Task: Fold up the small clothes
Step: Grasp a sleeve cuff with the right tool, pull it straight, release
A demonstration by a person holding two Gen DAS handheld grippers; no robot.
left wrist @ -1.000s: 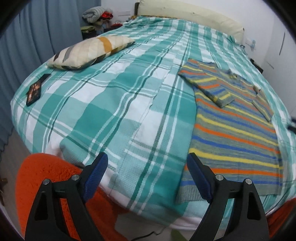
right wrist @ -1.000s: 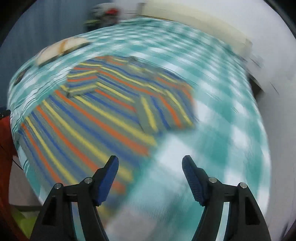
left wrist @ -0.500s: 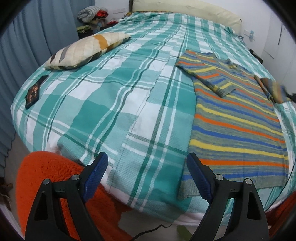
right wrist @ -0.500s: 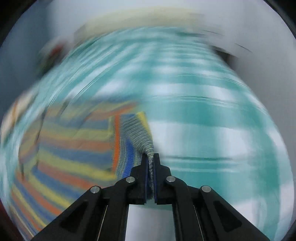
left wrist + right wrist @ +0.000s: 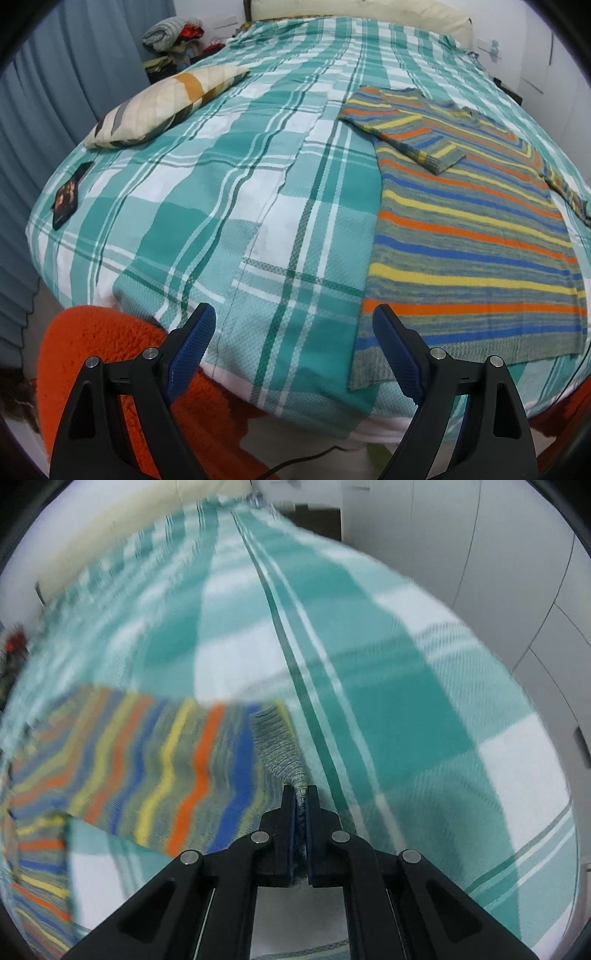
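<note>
A striped sweater (image 5: 469,229) in grey, orange, yellow and blue lies flat on the right side of the bed. Its left sleeve (image 5: 413,136) is folded across the chest. My left gripper (image 5: 291,332) is open and empty, hovering at the bed's near edge, left of the sweater's hem. My right gripper (image 5: 301,797) is shut on the cuff of the right sleeve (image 5: 184,764) and holds that sleeve stretched out over the bedspread. The right gripper itself does not show in the left wrist view.
The bed has a teal and white plaid cover (image 5: 221,192). A beige patterned cushion (image 5: 162,107) and a dark flat phone-like object (image 5: 66,195) lie at its left. An orange fluffy rug (image 5: 110,354) is below. White cabinet doors (image 5: 517,572) stand close on the right.
My right gripper closed on the right sleeve's cuff and pulled the sleeve outward, away from the sweater body. My left gripper stayed open and drifted slightly nearer the bed edge.
</note>
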